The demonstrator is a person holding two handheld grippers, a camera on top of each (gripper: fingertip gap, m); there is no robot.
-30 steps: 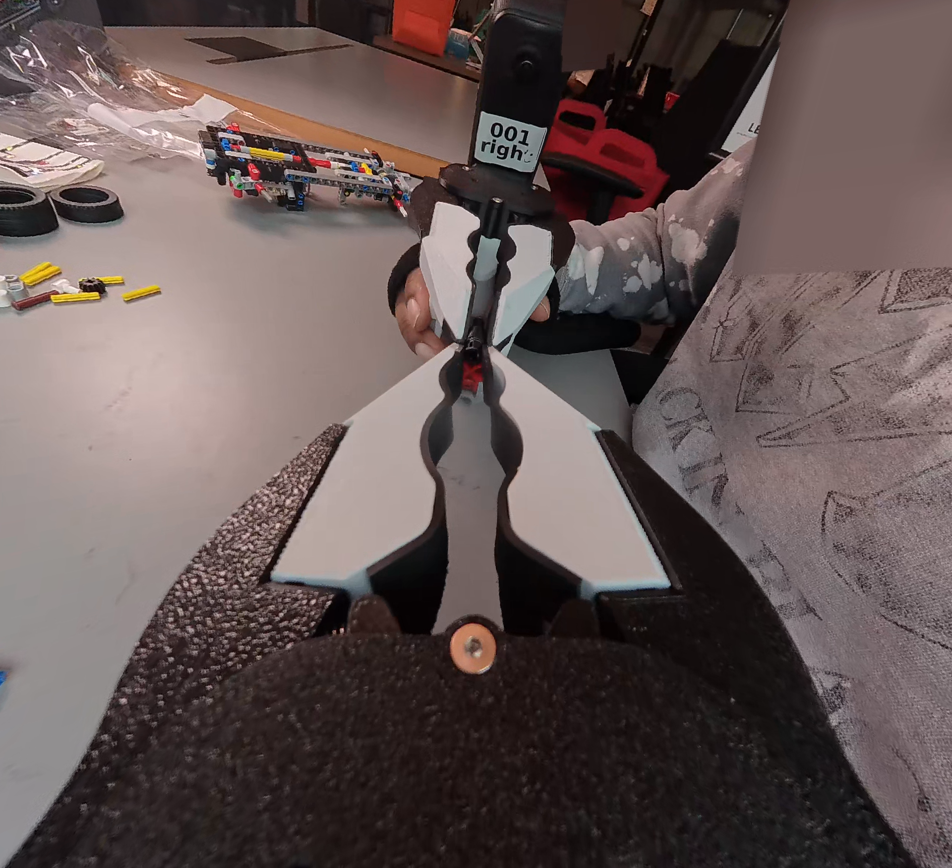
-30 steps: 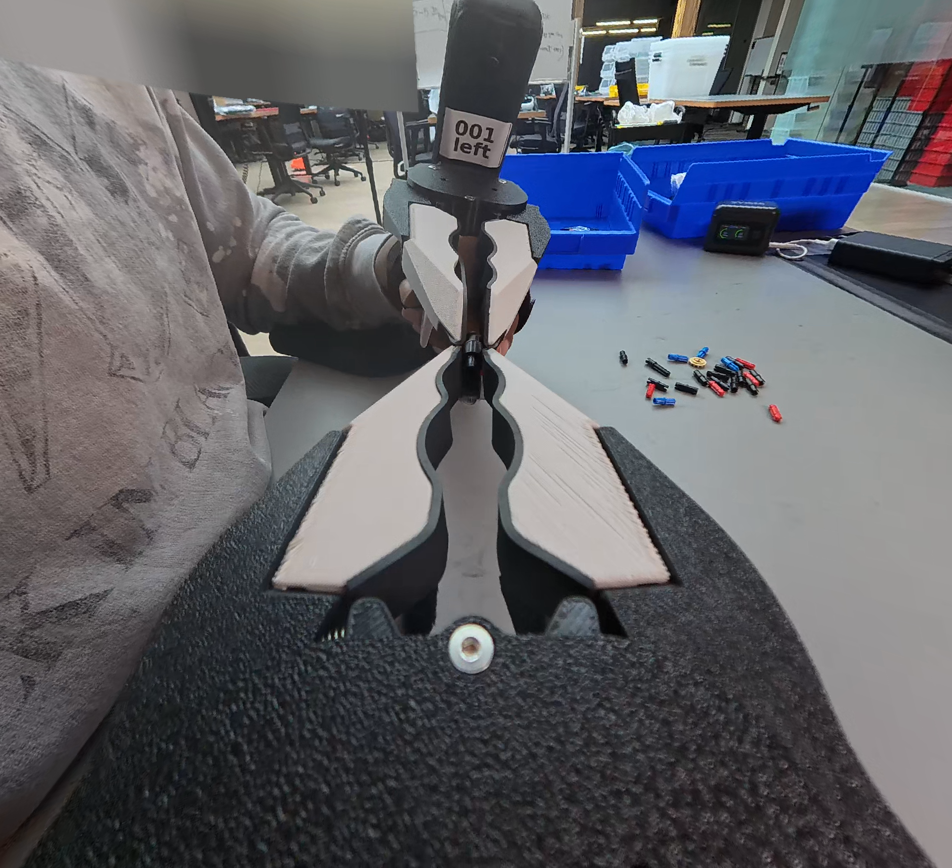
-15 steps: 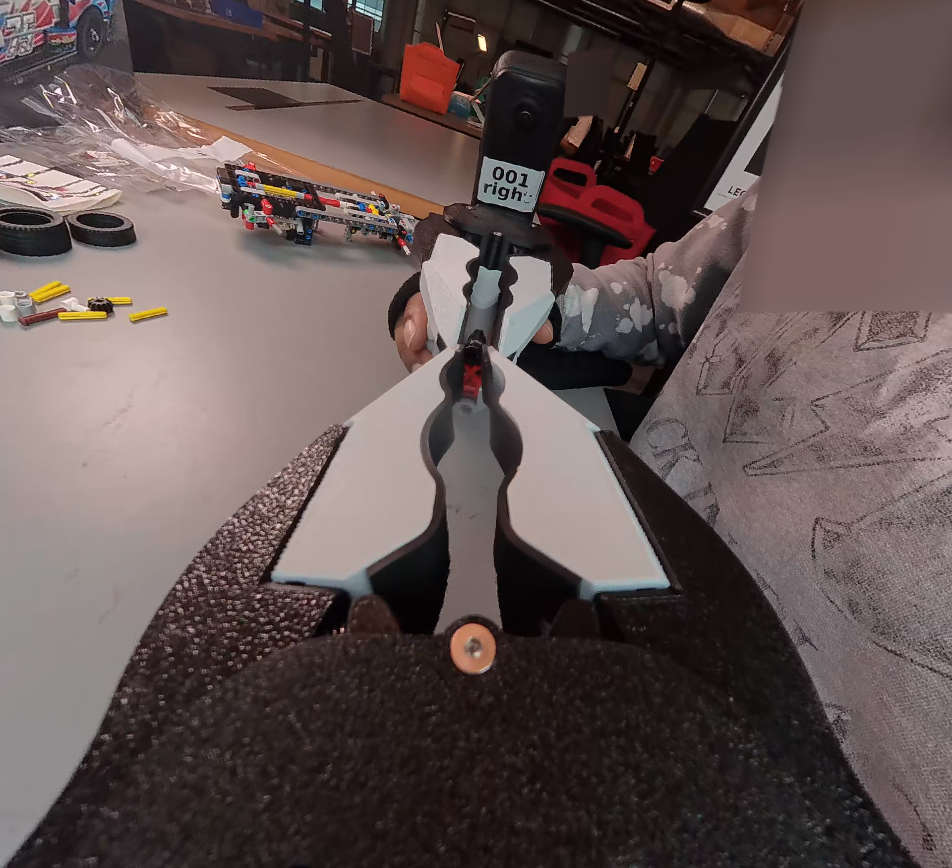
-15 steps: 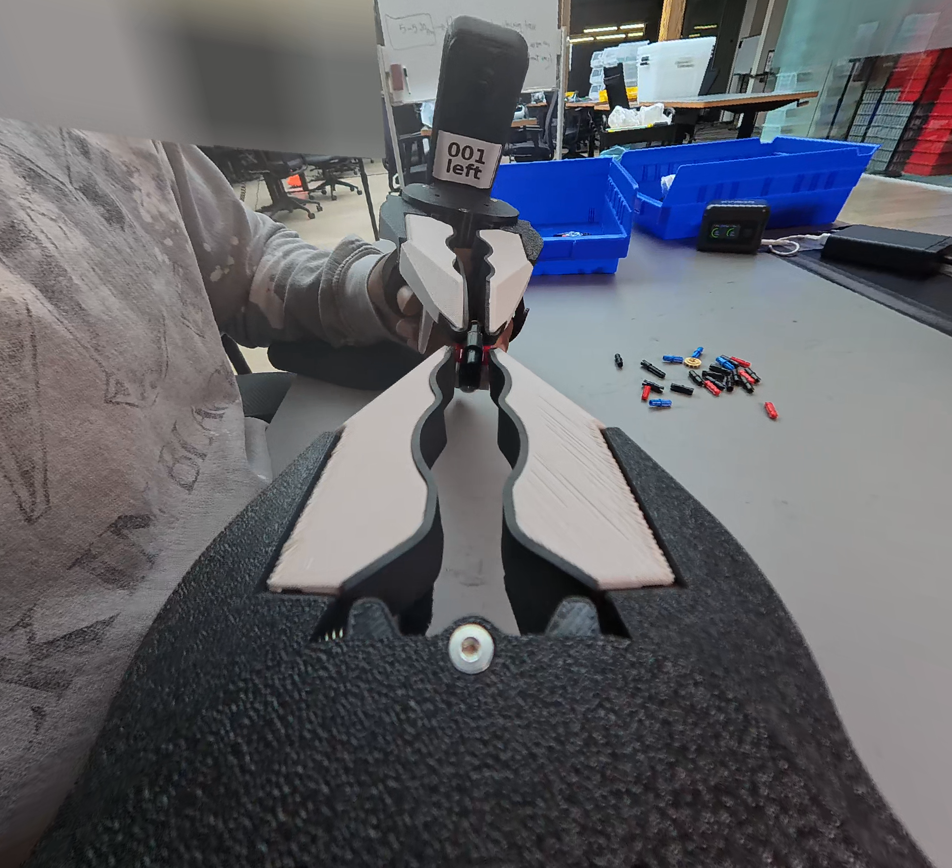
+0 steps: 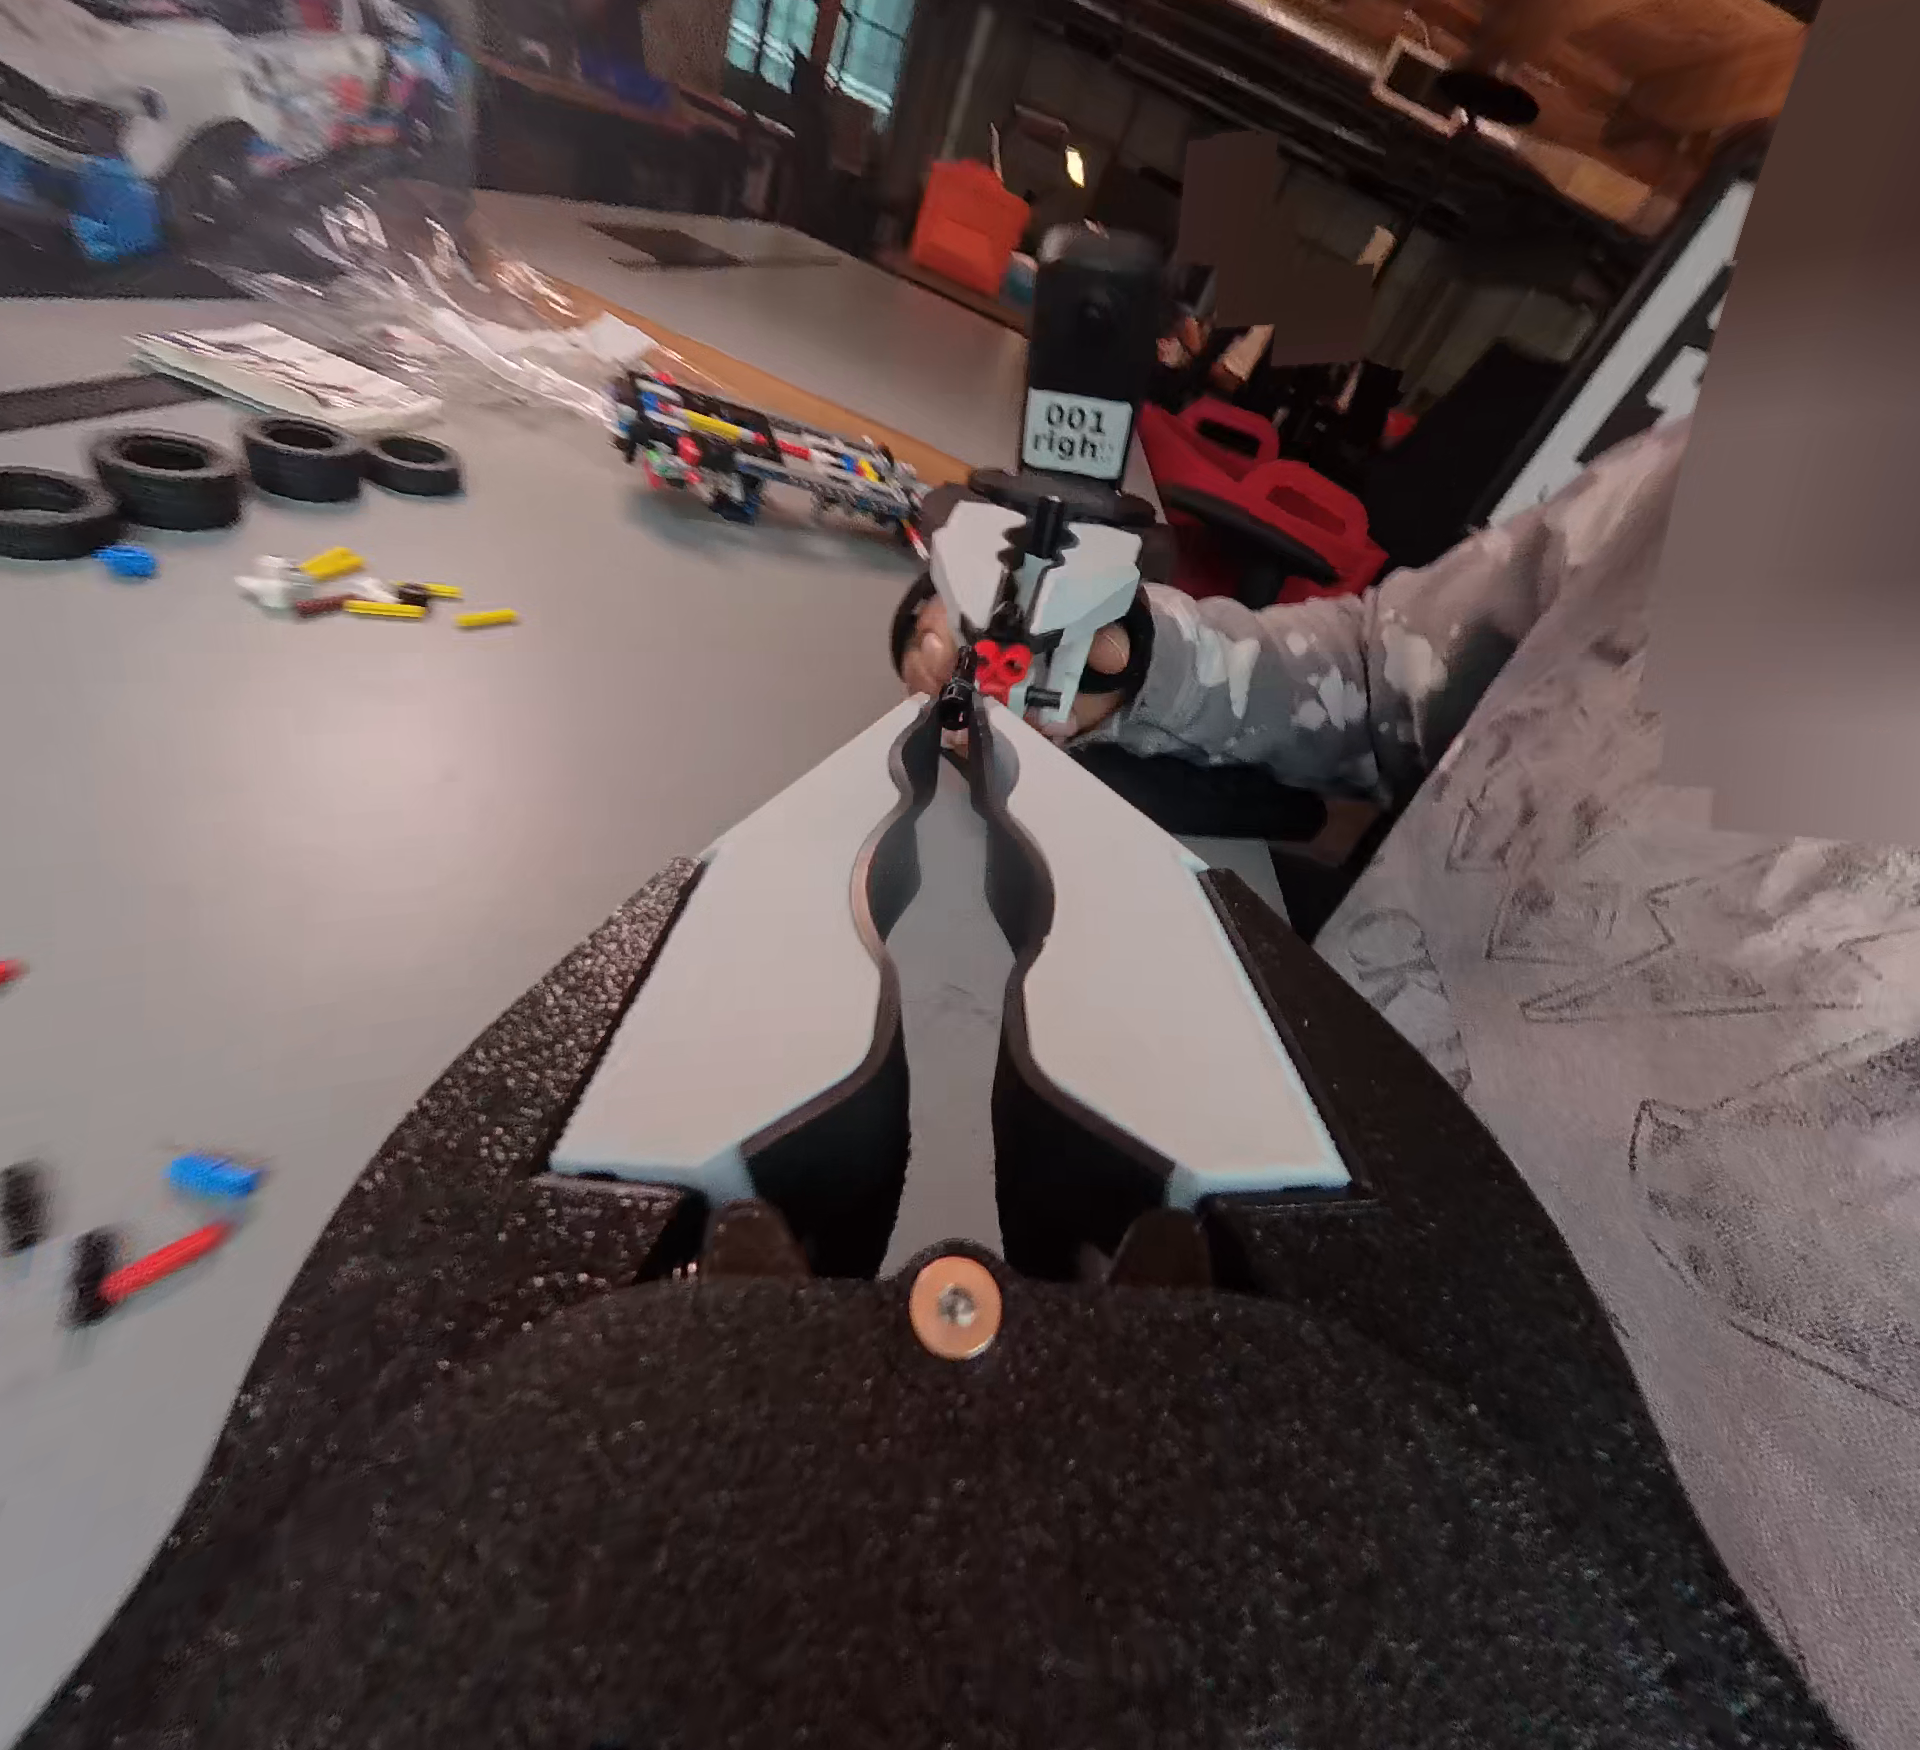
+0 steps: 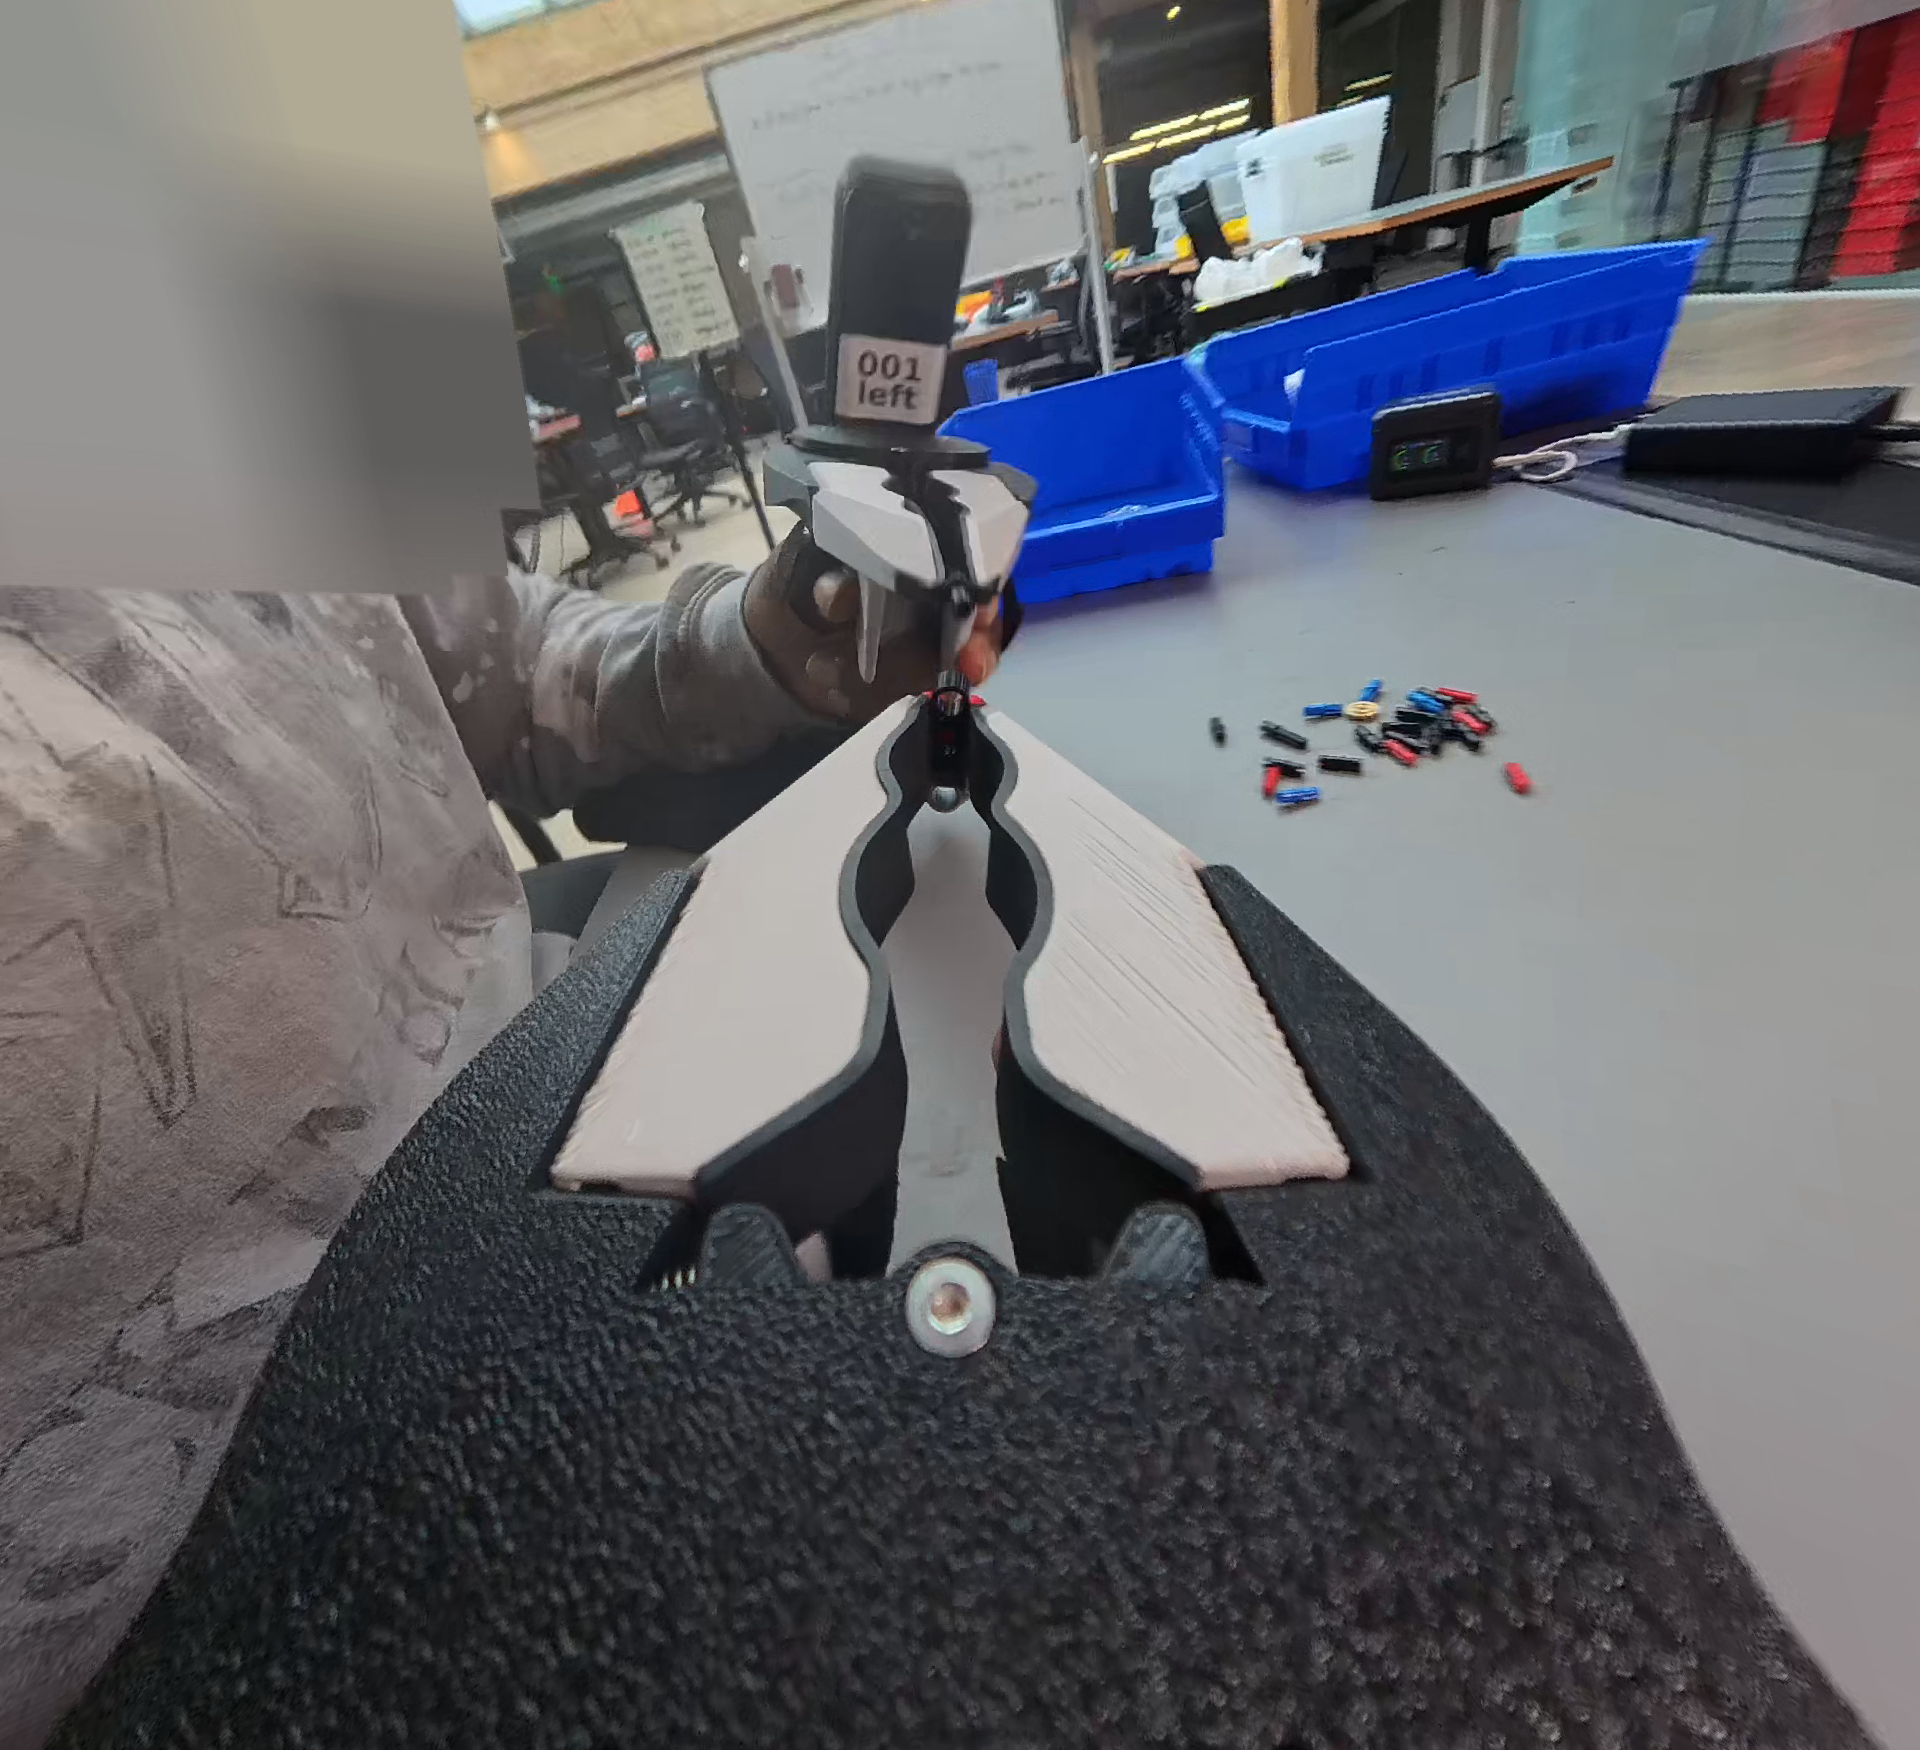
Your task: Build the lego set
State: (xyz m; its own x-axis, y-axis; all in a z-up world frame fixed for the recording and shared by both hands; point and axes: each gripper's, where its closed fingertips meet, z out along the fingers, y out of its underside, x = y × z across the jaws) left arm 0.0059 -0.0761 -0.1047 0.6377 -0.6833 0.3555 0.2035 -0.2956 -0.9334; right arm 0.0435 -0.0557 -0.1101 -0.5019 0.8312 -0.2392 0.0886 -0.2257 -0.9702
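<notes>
My left gripper (image 5: 951, 713) is shut on a small black pin (image 5: 950, 699) at its tips. My right gripper (image 5: 1013, 635) faces it, shut on a red connector (image 5: 1000, 664) with a black axle. The pin's tip meets the red connector. In the right wrist view my right gripper (image 6: 948, 713) pinches the black and red piece (image 6: 948, 736), and the left gripper (image 6: 961, 604) hangs tilted just beyond it, blurred. Both are held in the air above the grey table's near edge (image 5: 436, 848). The partly built chassis (image 5: 769, 453) lies farther back on the table.
Several black tyres (image 5: 301, 459), yellow and white parts (image 5: 384, 604), a booklet (image 5: 281, 365) and plastic bags lie left. Loose red and blue parts (image 5: 156, 1259) sit near left. A pile of small pins (image 6: 1392, 734), two blue bins (image 6: 1101, 474) and a black device (image 6: 1434, 453) lie right. The person's torso (image 6: 208, 973) is close. Some 6 centimetres of space lies between my two pairs of fingers.
Both grippers have lifted and rolled, so both views tilt upward. The red connector now shows clear of my left fingertips, with the pin's tip against it. Both stay shut.
</notes>
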